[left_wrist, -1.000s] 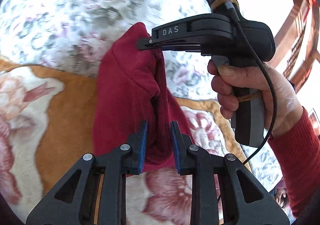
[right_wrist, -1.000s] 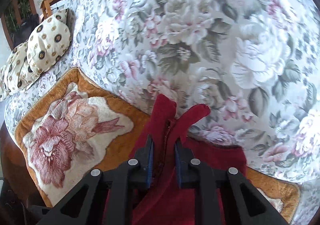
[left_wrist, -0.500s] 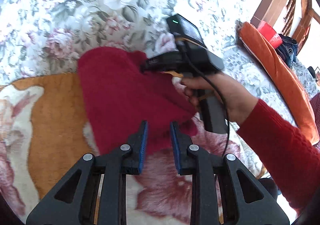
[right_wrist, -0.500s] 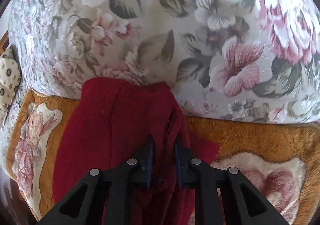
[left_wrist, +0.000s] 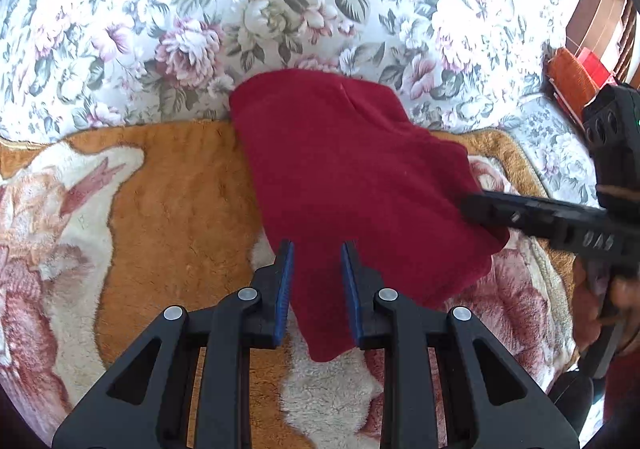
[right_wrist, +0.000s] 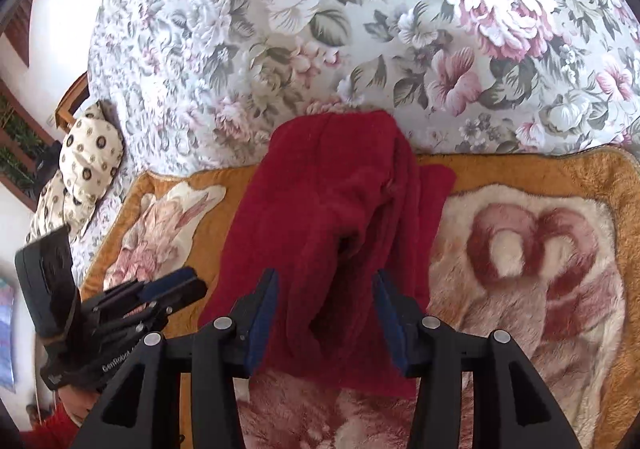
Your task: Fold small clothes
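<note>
A small dark red knitted garment [left_wrist: 352, 177] lies folded on the plush orange and cream blanket [left_wrist: 176, 185], its far edge against the floral sofa back. In the right wrist view the garment [right_wrist: 336, 217] shows several stacked layers. My left gripper [left_wrist: 316, 285] is open, its blue pads either side of the garment's near corner, not pinching it. My right gripper [right_wrist: 326, 313] is open wide over the garment's near edge, holding nothing. The right gripper also shows at the right of the left wrist view [left_wrist: 532, 213], its tips at the garment's right edge.
The floral sofa back [left_wrist: 280, 9] rises just behind the garment. A spotted cushion [right_wrist: 84, 165] lies at the far left of the sofa. An orange cushion [left_wrist: 568, 77] and wooden furniture stand at the right. The left gripper shows at lower left of the right wrist view [right_wrist: 160, 297].
The garment was held up by both grippers, then laid flat on the blanket. My right gripper has opened and let it go. The left gripper's jaws have let the near corner go.
</note>
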Tool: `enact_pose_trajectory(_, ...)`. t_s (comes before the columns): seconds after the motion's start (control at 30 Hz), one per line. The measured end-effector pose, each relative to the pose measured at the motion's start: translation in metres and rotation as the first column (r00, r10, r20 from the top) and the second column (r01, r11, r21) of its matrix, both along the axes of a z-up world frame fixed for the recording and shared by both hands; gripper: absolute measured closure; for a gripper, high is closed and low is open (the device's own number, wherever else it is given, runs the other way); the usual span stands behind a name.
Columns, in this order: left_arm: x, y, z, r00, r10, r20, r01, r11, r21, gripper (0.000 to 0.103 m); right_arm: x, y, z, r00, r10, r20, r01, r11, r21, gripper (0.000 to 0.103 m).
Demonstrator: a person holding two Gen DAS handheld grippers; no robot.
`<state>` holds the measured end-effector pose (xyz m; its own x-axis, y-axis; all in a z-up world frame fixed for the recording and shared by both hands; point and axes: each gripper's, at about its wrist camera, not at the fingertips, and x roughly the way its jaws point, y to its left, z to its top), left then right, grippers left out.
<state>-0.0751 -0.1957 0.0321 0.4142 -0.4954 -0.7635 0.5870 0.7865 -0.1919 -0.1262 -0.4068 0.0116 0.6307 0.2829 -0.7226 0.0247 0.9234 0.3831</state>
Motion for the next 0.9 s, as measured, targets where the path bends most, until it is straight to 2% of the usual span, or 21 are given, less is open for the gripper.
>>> enact_pose_trajectory(0.03,-0.001,-0.002,-0.002,1.0,0.003,0.0,-0.003,1.0,0.013,0.081,-0.001,0.003,-0.006,1.0,0.012,-0.001,-0.012,1.0,0.02,0.083)
enact_pose_trajectory(0.07,-0.002,-0.003,-0.003,1.0,0.002,0.001,-0.002,1.0,0.02,0.081,-0.005,0.004,-0.009,1.0,0.014,0.012,-0.014,0.999,0.041,0.097)
enact_pose_trajectory(0.17,-0.011,-0.002,0.001,1.0,-0.021,0.0,0.021,1.0,0.006,0.081,-0.027,0.008,0.0,0.998,0.017,0.065,-0.016,1.0,-0.01,0.097)
enact_pose_trajectory(0.23,-0.017,-0.002,0.002,0.999,-0.043,0.019,0.042,0.999,0.006,0.076,-0.042,0.007,0.004,0.997,0.006,0.082,-0.004,1.0,-0.026,0.097)
enact_pose_trajectory(0.3,-0.019,-0.008,-0.003,0.998,-0.05,0.027,0.049,0.998,0.03,0.075,-0.044,0.004,-0.006,0.999,-0.009,0.049,0.013,0.997,-0.082,0.097)
enact_pose_trajectory(0.4,-0.015,-0.017,-0.018,0.999,-0.041,-0.002,0.041,0.997,0.065,0.075,-0.029,0.0,-0.035,0.999,-0.028,-0.016,0.027,0.999,-0.046,0.097)
enact_pose_trajectory(0.47,-0.014,-0.016,-0.02,1.0,-0.03,-0.005,0.03,0.997,0.07,0.075,-0.026,-0.001,-0.04,0.999,-0.035,-0.021,0.035,0.999,-0.036,0.097)
enact_pose_trajectory(0.5,-0.015,-0.015,-0.017,1.0,-0.029,0.0,0.029,0.997,0.074,0.075,-0.028,-0.004,-0.037,0.999,-0.043,-0.019,0.043,0.999,-0.015,0.097)
enact_pose_trajectory(0.57,-0.015,-0.013,-0.012,0.999,-0.03,0.026,0.028,0.996,0.08,0.075,-0.036,-0.008,-0.023,0.998,-0.062,-0.011,0.062,0.998,-0.003,0.091)
enact_pose_trajectory(0.7,-0.009,-0.014,0.004,0.998,-0.015,0.064,0.01,0.998,0.07,0.074,-0.046,-0.006,0.019,0.991,-0.098,0.089,0.102,0.994,-0.036,0.089)
enact_pose_trajectory(0.73,-0.006,-0.016,0.007,0.998,-0.005,0.068,0.0,0.998,0.068,0.067,-0.043,-0.006,0.027,0.988,-0.11,0.105,0.116,0.992,-0.05,0.089)
enact_pose_trajectory(0.8,-0.001,-0.02,0.01,0.997,0.013,0.076,-0.018,0.998,0.06,0.062,-0.025,-0.003,0.036,0.985,-0.112,0.128,0.123,0.989,-0.086,0.089)
enact_pose_trajectory(0.9,0.007,-0.029,0.007,0.996,0.032,0.081,-0.037,0.997,0.069,0.062,0.012,0.0,0.035,0.986,-0.094,0.134,0.107,0.99,-0.09,0.089)
